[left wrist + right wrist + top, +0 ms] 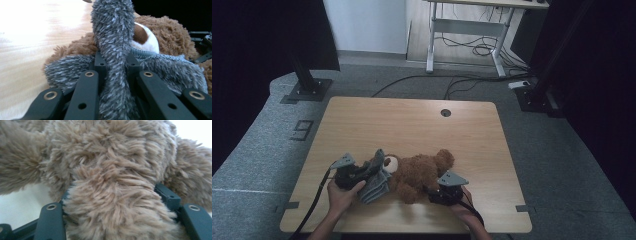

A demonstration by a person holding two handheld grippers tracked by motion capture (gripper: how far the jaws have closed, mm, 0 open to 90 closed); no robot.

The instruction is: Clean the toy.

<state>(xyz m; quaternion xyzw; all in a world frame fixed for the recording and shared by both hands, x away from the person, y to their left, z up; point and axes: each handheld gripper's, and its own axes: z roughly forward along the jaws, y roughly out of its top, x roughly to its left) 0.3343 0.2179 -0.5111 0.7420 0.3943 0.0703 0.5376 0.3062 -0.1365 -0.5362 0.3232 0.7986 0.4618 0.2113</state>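
A brown teddy bear [422, 172] lies on the wooden table [412, 125] near its front edge, head towards the left. A grey fuzzy garment [376, 182] covers its upper body. My left gripper [362, 172] is shut on a fold of that garment [113, 50], which rises between the jaws in the left gripper view, with the bear's white and brown muzzle [143, 37] behind it. My right gripper [434, 192] sits at the bear's lower end. In the right gripper view a thick furry leg [112, 202] fills the gap, and both jaws press into its fur.
A round cable hole [445, 112] sits near the table's far edge. A black stand base [307, 90] is on the floor at the back left. A white desk frame [472, 30] and loose cables [452, 80] lie behind the table.
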